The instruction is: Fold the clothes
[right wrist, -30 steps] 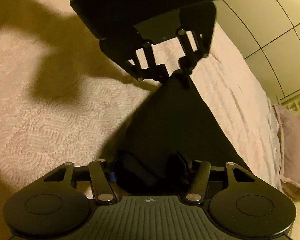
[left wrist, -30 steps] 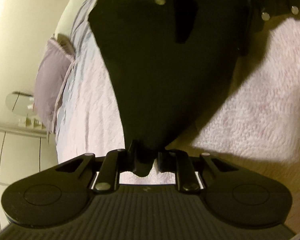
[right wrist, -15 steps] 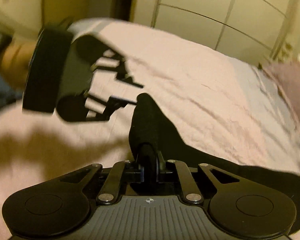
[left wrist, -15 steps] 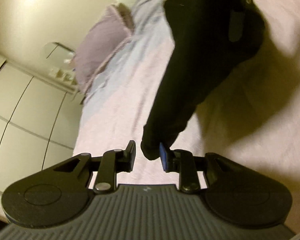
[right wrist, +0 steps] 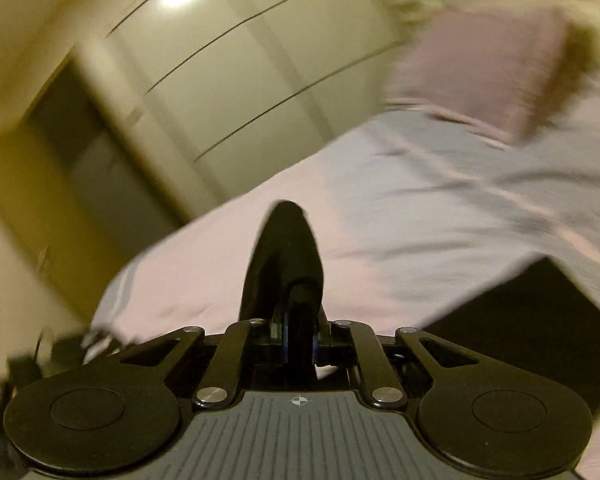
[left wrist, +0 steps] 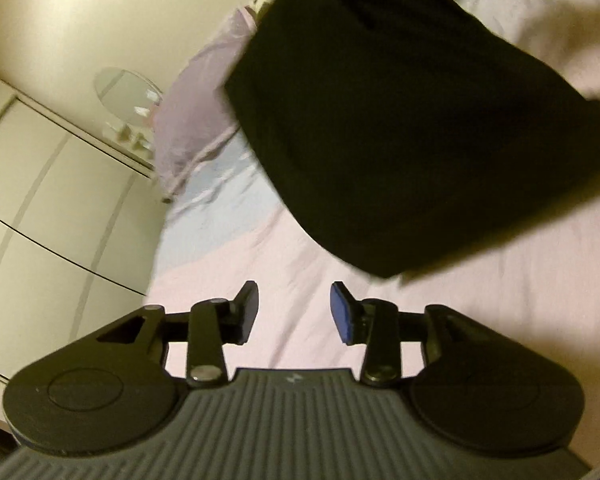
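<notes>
A black garment (left wrist: 400, 120) hangs above the pink bedspread (left wrist: 460, 320), its lower corner loose just ahead of my left gripper (left wrist: 294, 312). That gripper's jaws are opening and nothing is between its blue pads; the cloth is clear of them. In the right wrist view my right gripper (right wrist: 298, 344) is shut on a bunched fold of the black garment (right wrist: 288, 256), which sticks up between the fingers. More of the garment (right wrist: 532, 336) trails off to the lower right, over the bed.
A mauve pillow (left wrist: 196, 120) lies at the head of the bed on a pale blue sheet (left wrist: 216, 196). White wardrobe doors (right wrist: 228, 64) line the wall beside the bed. A small oval mirror (left wrist: 124, 92) stands on a shelf by the pillow.
My left gripper let go of the garment's corner and pulled back, its jaws spreading. My right gripper closed on a fold, rolled over and swung the garment up and across the bed.
</notes>
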Motion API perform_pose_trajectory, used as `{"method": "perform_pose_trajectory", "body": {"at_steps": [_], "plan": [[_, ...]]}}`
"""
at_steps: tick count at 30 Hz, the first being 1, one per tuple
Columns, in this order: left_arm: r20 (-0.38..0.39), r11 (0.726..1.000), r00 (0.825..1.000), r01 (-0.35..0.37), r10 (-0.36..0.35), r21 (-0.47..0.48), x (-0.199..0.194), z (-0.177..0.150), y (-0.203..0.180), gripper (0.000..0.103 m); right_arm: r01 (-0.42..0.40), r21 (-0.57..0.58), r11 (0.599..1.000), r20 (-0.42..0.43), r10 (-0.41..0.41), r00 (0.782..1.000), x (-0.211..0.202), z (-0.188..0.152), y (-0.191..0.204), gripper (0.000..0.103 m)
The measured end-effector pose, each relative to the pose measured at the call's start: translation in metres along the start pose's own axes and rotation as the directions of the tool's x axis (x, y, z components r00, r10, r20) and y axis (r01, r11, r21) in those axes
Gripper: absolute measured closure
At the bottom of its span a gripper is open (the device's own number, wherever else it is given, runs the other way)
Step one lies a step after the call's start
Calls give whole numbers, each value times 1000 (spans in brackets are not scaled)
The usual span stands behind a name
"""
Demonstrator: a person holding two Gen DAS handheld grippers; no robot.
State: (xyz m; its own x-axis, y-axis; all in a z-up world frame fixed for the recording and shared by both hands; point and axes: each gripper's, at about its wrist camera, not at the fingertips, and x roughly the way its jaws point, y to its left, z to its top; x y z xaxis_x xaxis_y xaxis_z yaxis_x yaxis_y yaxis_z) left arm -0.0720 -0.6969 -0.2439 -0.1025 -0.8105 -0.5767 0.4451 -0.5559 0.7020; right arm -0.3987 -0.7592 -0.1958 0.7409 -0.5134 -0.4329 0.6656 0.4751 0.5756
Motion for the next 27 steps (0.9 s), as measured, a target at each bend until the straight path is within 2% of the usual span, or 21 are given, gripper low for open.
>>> {"method": "perform_pose_trajectory", "body": {"at_steps": [2,3,4,6,9,12,13,14,15,18,20,22,24,25,27], "plan": [[-17,998,998,59,-59,-34,23,31,-15,64,31,170,985,19,-35,999,-7,0,-76,94],[-24,995,996,88,-89,-52,35,46,-22,64,71,254,965,-9,-72,997,-4,-5,-110,93],[-34,990,992,119,-122,-81,46,59,-28,63,110,333,937,-41,-102,994,-2,-10,-142,85],[-52,976,982,171,-180,-133,65,79,-37,63,117,447,887,-97,-82,992,6,-23,-179,83],[-89,955,966,220,-241,-201,85,89,-47,63,39,488,872,-56,-14,998,-1,-22,-185,80],[-136,938,947,255,-291,-235,95,85,-57,63,38,503,863,-66,-5,998,-1,-21,-186,80],[-146,937,944,258,-297,-235,93,81,-61,63,64,496,866,-91,-22,996,1,-20,-187,81],[-157,936,940,261,-302,-236,89,77,-64,63,77,488,869,-107,-28,994,4,-16,-187,92],[-158,935,940,261,-303,-241,91,79,-64,64,84,480,873,-120,-30,992,6,-12,-187,93],[-125,931,947,257,-296,-258,92,92,-63,64,1,444,896,-72,35,997,-8,1,-183,95],[-114,928,944,272,-308,-256,94,100,-67,64,14,403,915,-65,13,998,-24,0,-186,95],[-126,926,938,284,-321,-248,101,103,-75,64,70,437,897,-117,-21,993,-25,-12,-205,92],[-133,926,937,285,-324,-246,101,106,-80,64,89,488,868,-131,-28,991,-29,-18,-217,88],[-131,926,937,283,-323,-251,101,109,-80,64,97,507,856,-135,-33,990,-32,-20,-222,80],[-120,921,939,284,-324,-266,97,115,-79,64,96,481,872,-103,-52,993,-44,-12,-219,76]]}}
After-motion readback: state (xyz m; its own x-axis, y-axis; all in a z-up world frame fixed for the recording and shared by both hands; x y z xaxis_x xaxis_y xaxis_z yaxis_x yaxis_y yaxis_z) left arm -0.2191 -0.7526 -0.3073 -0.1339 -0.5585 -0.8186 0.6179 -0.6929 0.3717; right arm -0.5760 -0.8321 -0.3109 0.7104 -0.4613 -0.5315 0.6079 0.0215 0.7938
